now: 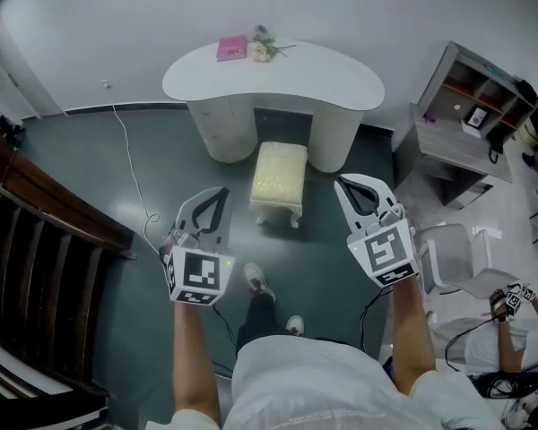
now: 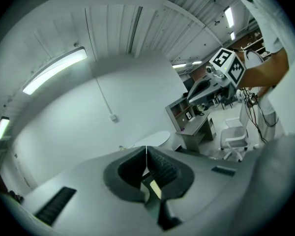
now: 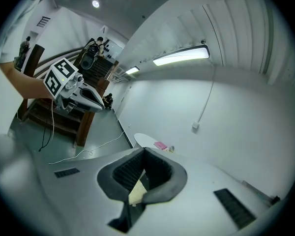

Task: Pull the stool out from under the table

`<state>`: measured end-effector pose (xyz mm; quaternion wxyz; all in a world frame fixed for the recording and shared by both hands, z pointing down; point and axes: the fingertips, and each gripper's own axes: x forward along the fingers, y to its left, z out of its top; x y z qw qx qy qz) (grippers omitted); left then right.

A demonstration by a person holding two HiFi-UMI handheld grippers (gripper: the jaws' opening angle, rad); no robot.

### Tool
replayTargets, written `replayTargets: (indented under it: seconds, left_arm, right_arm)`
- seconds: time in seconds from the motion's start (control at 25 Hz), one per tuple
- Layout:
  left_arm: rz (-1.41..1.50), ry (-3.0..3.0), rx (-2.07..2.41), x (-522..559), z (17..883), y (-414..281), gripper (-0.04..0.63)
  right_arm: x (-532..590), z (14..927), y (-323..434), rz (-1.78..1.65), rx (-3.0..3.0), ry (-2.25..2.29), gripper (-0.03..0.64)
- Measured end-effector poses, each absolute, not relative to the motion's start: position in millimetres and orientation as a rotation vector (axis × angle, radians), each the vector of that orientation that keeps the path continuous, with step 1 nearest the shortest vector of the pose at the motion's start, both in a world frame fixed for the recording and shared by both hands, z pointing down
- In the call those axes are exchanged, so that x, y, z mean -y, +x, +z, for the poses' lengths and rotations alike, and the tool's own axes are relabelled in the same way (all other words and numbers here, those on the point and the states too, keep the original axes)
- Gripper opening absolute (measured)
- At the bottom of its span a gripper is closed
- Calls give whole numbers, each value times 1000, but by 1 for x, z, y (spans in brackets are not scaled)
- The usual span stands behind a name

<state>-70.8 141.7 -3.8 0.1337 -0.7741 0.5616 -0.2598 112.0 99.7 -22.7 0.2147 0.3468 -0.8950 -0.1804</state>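
at mid-frame the stool [image 1: 279,182] stands mostly clear of the table [image 1: 269,74]; left gripper [image 1: 221,193] and right gripper [image 1: 342,183] flank it, jaws together, empty; any further pull should stay even.

Grey left gripper [image 1: 221,192] and right gripper [image 1: 342,184], white shirt [image 1: 296,383].

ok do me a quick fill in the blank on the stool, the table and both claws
1. The left claw and right claw are both ___.
2. The stool stands on the floor, held by ___ claw.
3. The ___ book lies on the table.
Missing words: shut; neither; pink
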Motion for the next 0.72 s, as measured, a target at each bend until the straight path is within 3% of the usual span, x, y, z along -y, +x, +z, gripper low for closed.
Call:
replayTargets:
  seconds: [0.72]
  left_arm:
    - [-795, -2258, -1593, -125, 4, -71, 20]
  right_arm:
    - [-89, -17, 129, -464, 2456, 1025, 15]
